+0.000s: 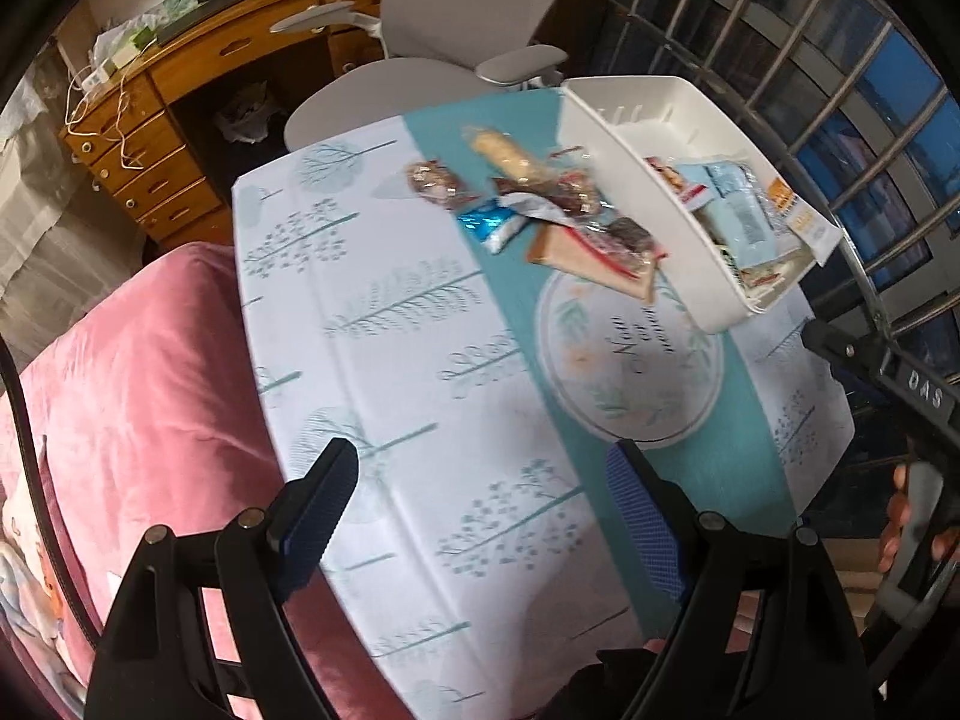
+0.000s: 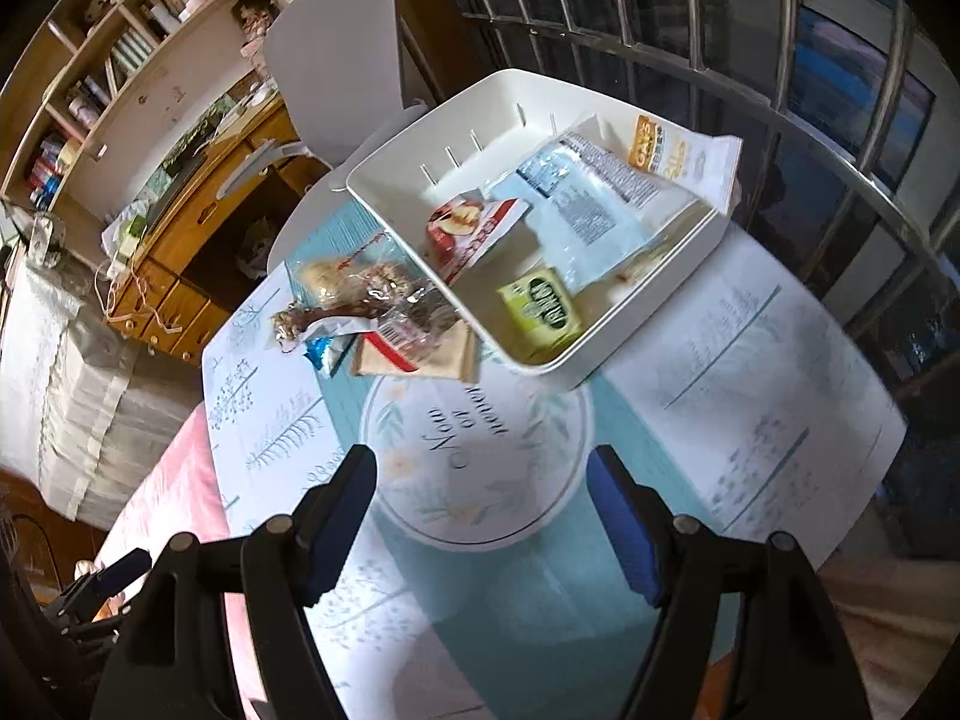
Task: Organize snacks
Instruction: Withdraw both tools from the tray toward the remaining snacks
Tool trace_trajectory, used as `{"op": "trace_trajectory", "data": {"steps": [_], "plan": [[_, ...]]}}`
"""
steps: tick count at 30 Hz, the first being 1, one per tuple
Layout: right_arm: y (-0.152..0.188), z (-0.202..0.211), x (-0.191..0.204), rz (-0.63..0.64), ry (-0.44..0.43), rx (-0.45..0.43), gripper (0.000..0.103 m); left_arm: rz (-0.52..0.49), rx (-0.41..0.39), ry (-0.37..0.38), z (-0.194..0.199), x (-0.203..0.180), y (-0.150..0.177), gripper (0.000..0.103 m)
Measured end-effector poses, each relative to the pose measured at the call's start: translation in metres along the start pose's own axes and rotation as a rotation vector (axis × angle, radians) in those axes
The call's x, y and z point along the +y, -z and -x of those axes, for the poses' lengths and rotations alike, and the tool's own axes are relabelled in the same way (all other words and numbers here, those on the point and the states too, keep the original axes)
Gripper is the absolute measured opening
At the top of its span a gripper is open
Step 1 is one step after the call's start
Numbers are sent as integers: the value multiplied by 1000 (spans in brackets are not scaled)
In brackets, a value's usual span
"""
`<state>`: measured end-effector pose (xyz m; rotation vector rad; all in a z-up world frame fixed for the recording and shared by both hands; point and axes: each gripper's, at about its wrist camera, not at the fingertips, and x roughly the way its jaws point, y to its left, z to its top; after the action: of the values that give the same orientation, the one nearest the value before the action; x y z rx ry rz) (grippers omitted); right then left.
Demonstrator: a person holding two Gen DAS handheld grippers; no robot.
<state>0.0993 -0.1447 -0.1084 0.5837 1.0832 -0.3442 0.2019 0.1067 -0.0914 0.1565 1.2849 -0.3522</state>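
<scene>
Tablecloth (image 2: 750, 330), white bin (image 2: 636, 306) long axis diagonal, snack pile (image 2: 384, 312) beside

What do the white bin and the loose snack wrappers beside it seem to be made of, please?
White bin: likely moulded plastic, smooth and slightly glossy, with slotted walls. Loose snack wrappers: apparently thin clear and foil-like film, crinkled and catching glare.

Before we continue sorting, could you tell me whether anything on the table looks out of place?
Yes: a loose heap of snack packets lies overlapping on the tablecloth beside the white bin, not in it. In the bin, an oat packet overhangs the rim.
</scene>
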Motion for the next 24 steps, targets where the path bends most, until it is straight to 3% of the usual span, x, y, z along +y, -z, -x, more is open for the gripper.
{"op": "trace_trajectory", "data": {"steps": [5,9,17,24], "plan": [[18,-7,23,-41,21,-10,73,16,38,-46,-2,24,-15,84],[22,-12,37,-45,20,-34,73,64,56,-39,-4,36,-36,84],[12,-37,51,-141,-5,-112,73,140,62,-40,-18,39,-87,84],[-1,-73,54,-217,47,-169,73,212,99,-23,-58,41,-141,84]]}}
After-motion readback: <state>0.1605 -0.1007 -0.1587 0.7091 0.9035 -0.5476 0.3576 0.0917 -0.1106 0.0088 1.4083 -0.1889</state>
